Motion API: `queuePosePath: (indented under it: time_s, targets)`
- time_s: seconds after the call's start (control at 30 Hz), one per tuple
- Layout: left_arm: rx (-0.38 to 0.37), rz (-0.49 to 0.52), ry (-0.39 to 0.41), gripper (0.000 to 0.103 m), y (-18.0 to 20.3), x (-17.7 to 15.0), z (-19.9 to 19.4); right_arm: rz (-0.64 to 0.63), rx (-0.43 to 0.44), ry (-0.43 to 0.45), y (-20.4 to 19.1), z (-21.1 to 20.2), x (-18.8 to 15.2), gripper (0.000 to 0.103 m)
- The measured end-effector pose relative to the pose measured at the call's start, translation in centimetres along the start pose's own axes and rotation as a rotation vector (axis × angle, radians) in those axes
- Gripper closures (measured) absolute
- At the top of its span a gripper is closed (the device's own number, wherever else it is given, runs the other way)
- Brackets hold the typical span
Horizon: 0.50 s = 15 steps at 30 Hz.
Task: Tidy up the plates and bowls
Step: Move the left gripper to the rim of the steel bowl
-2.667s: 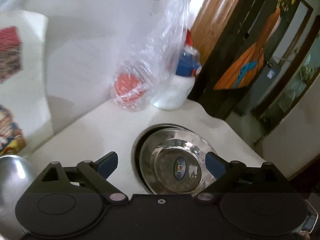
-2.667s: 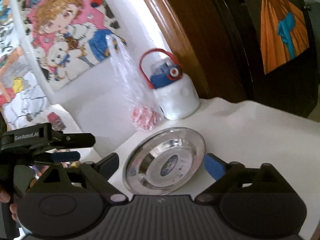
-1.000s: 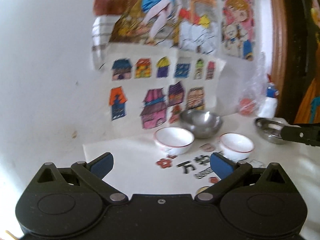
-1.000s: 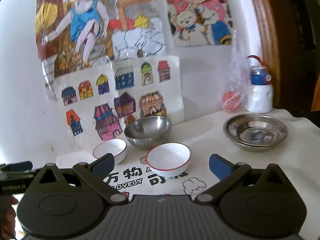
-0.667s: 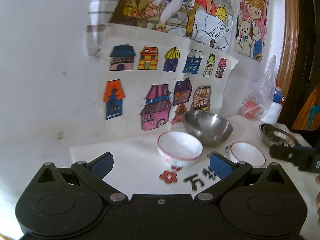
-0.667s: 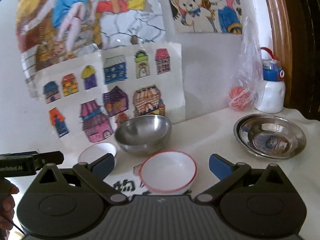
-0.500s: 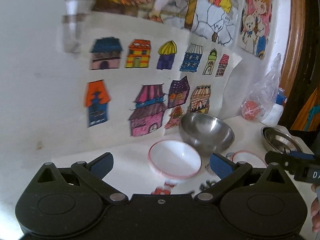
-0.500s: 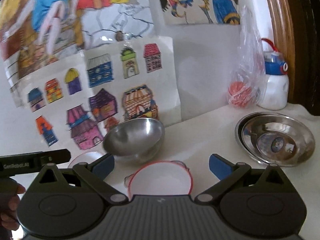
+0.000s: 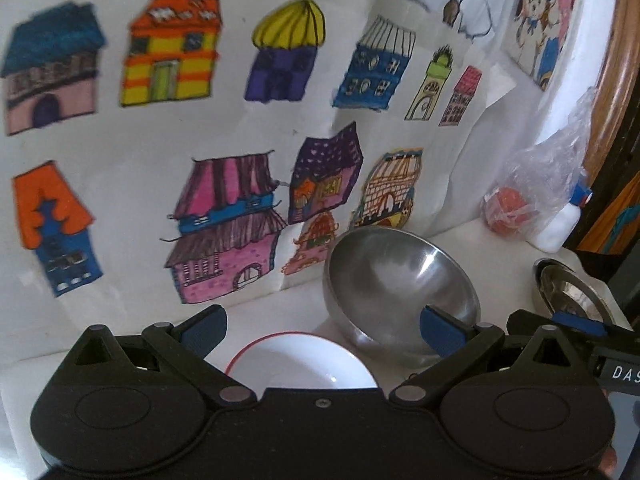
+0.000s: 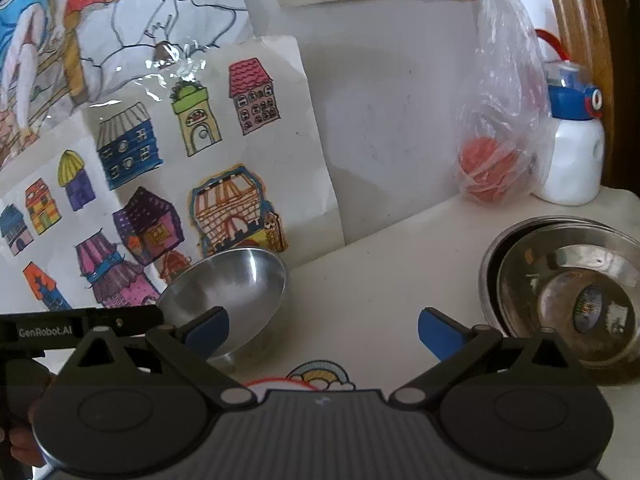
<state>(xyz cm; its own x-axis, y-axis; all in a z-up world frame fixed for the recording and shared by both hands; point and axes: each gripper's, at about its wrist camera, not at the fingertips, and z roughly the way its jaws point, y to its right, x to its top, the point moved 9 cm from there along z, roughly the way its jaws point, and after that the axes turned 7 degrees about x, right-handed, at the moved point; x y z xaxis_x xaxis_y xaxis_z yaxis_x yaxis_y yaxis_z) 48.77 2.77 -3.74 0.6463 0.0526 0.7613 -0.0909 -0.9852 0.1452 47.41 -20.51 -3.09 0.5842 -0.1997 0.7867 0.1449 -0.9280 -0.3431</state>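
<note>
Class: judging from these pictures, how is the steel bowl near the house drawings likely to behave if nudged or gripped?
The steel bowl has a rounded underside, so it would probably rock. Its shiny metal looks slippery for the tongs. It seems rigid, not fragile.

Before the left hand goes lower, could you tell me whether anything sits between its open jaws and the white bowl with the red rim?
Nothing visible does. The white bowl lies just below the open left gripper, between its jaws, with only bare table around its rim. The steel bowl stands behind and to the right, close to the right jaw.
</note>
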Motion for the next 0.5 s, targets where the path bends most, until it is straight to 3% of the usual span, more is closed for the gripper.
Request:
queuePosePath:
  time_s: [0.5]
  targets:
    - [0.038, 0.017, -0.042, 0.001, 0.8, 1.0, 2.5, 0.012, 0.012, -0.054, 0.1, 3.0, -0.1, 0.0]
